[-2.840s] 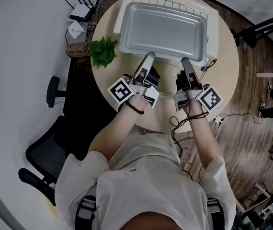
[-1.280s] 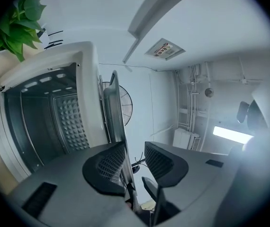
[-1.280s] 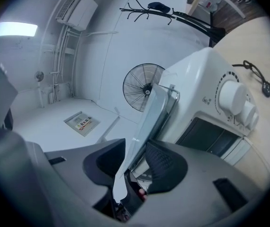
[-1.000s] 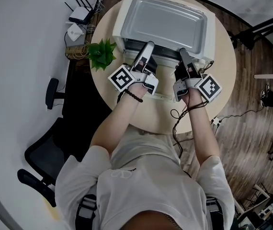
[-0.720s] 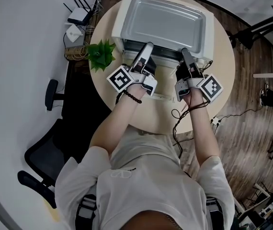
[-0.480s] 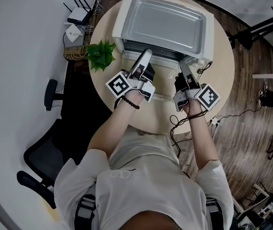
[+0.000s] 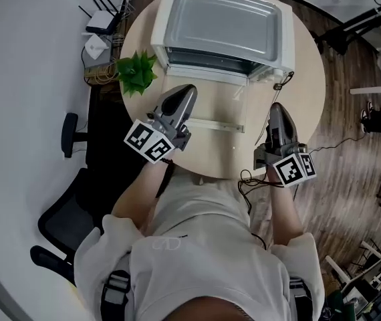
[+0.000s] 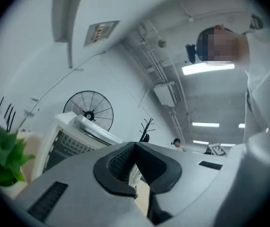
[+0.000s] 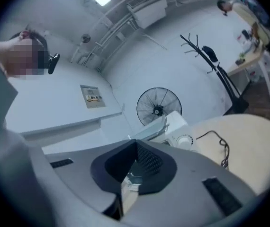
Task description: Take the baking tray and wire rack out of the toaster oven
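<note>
Here's the white boxy metal toaster oven (image 7: 286,42) at the far side of the round pale wooden table (image 7: 307,112), and the silver rectangular baking tray (image 7: 220,22), smooth with rounded corners, lies flat on the oven's roof. The oven's glass door is folded down toward the person, its slim metal handle bar (image 7: 207,122) lying between the two tools. Left gripper (image 7: 188,89), grey and tapering, is over the table near the leafy green potted plant (image 7: 136,73): its ribbed black pads have just snapped together, nothing between them. Right gripper (image 7: 277,108), near the table's edge, same story: jaws just closed tight, empty. The wire rack I can't pick out for certain
</note>
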`<action>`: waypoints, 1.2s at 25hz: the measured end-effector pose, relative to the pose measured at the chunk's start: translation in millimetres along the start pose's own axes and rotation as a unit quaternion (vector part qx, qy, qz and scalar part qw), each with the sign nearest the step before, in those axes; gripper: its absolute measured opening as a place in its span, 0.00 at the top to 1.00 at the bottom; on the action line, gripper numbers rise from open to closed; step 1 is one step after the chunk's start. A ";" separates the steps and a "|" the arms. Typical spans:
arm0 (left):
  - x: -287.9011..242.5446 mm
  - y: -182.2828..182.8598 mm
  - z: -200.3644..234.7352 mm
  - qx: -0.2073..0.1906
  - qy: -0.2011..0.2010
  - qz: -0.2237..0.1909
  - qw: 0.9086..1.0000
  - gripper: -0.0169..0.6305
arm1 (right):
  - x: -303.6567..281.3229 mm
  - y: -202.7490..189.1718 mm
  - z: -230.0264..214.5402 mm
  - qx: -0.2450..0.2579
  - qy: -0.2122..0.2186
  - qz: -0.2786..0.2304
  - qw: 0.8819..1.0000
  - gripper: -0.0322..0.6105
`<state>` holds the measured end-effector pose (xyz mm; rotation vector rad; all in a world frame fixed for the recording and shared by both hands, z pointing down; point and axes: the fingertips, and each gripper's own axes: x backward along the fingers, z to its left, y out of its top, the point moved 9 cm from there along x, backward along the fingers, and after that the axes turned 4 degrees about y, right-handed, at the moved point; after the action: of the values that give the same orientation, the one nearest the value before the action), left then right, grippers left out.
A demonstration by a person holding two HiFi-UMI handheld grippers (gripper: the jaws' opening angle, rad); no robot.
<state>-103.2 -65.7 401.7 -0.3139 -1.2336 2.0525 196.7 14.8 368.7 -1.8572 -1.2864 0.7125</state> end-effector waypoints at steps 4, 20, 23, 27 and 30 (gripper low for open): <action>14.6 17.9 -12.5 -0.119 -0.007 0.008 0.993 0.97 | 26.4 15.6 11.6 0.103 -0.034 -0.026 0.994 0.96; 49.0 48.1 -46.7 -0.228 0.076 -0.012 0.971 0.97 | 63.9 41.1 36.0 0.221 -0.059 -0.038 0.973 0.96; 51.1 53.8 -51.3 -0.232 0.087 -0.018 0.969 0.97 | 64.4 44.1 36.5 0.225 -0.047 -0.039 0.972 0.96; 51.1 55.5 -59.1 -0.231 0.094 -0.022 0.968 0.97 | 64.9 47.6 32.6 0.220 -0.032 -0.037 0.974 0.96; 49.8 55.5 -62.8 -0.221 0.098 -0.024 0.970 0.97 | 66.5 50.8 31.6 0.213 -0.027 -0.042 0.976 0.96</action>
<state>-130.4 -5.7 329.8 -0.6694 -1.5475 1.6420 221.0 75.1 307.2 -1.4370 -1.1332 0.9174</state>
